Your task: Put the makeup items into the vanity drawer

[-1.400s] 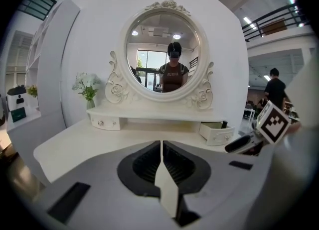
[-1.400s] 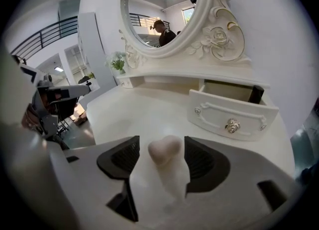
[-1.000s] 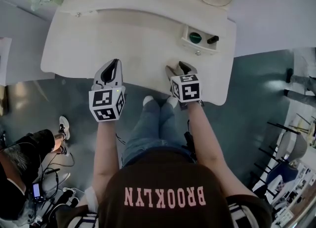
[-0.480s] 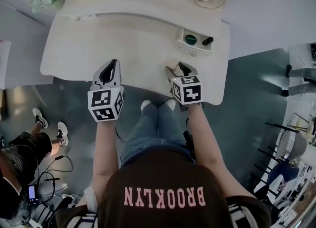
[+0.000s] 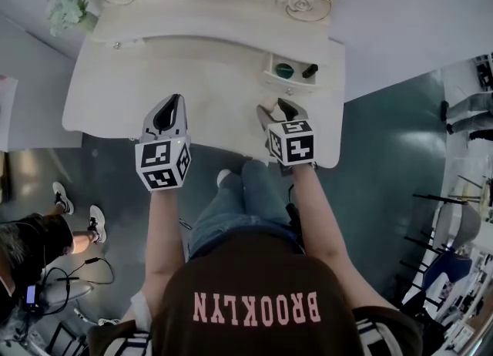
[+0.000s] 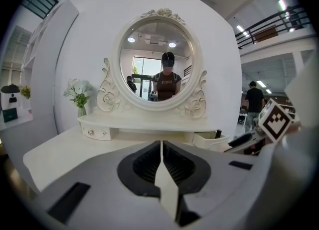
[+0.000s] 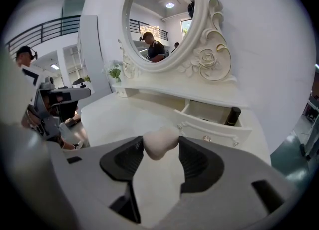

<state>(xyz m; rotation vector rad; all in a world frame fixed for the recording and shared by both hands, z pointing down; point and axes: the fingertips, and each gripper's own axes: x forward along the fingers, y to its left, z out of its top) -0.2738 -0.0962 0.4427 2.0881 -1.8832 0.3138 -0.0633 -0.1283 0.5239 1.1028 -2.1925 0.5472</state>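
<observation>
Pinching a pinkish sponge (image 7: pixel 160 144) between right gripper (image 5: pixel 277 109) fingers, over the counter (image 5: pixel 216 77). Hovering left gripper (image 5: pixel 171 108) alongside, fingers pressed together, holding nothing.

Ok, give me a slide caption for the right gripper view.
Right gripper clamps a pale pink makeup sponge, facing the open vanity drawer where a dark tube sits.

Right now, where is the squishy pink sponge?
In the right gripper view, the sponge is pinched between the jaws of the right gripper, just in front of the open drawer.
</observation>
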